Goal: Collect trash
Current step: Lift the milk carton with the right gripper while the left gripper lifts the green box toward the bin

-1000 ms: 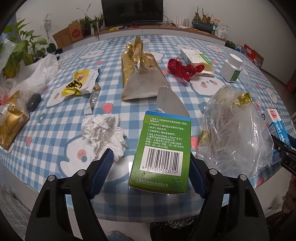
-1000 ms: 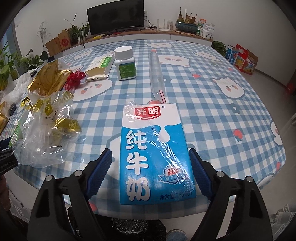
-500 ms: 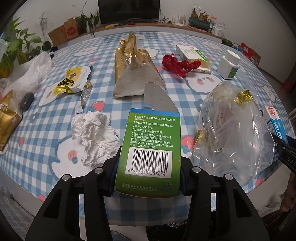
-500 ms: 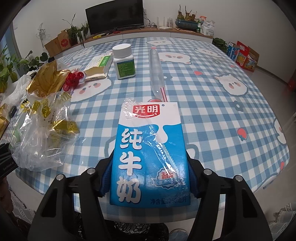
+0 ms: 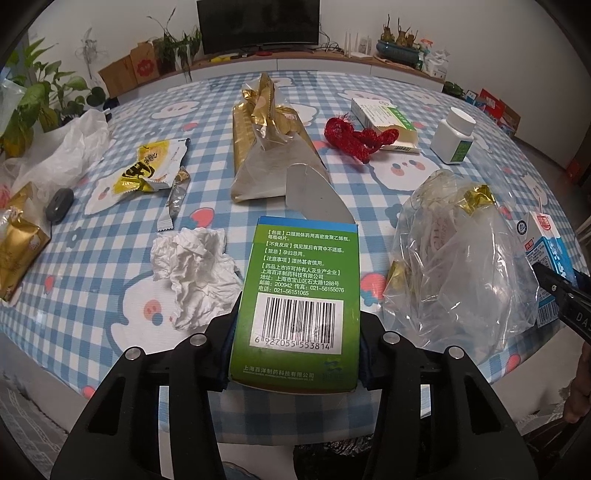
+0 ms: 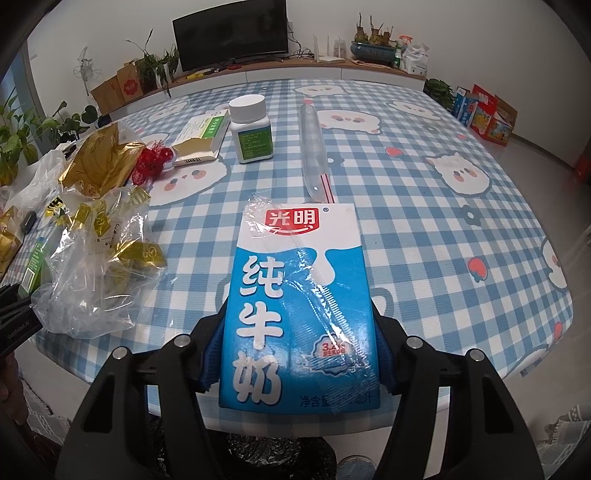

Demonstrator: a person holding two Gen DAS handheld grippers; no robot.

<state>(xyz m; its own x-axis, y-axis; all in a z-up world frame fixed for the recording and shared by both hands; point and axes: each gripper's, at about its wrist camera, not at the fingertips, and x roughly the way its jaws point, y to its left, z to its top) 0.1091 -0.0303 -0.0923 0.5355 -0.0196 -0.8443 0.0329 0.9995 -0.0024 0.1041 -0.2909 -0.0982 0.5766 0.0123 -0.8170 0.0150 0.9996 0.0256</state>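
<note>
1. Living room: TV and potted plants along the far wall; round surface under a blue-white checked cloth with cartoon prints, slick-looking.
2. Left tool is closed on a green medicine box, blue pads pressing its two long sides near the barcode end, at the near edge of the surface.
3. Right tool is closed on a blue milk carton, pads at its lower sides, also at the near edge.
4. Box: thin card, top flap open, likely empty and light; it would crush if squeezed hard (side grip is fine).
5. Carton: stiffer, glossy, straw in loose film on the front. Weight unknown, may slip.
6. Remaining litter: crumpled tissue, soft; clear plastic bag, floppy; yellow wrapper, thin. Pinch at a bunched fold.
7. White pill bottle stands upright further back.
</note>
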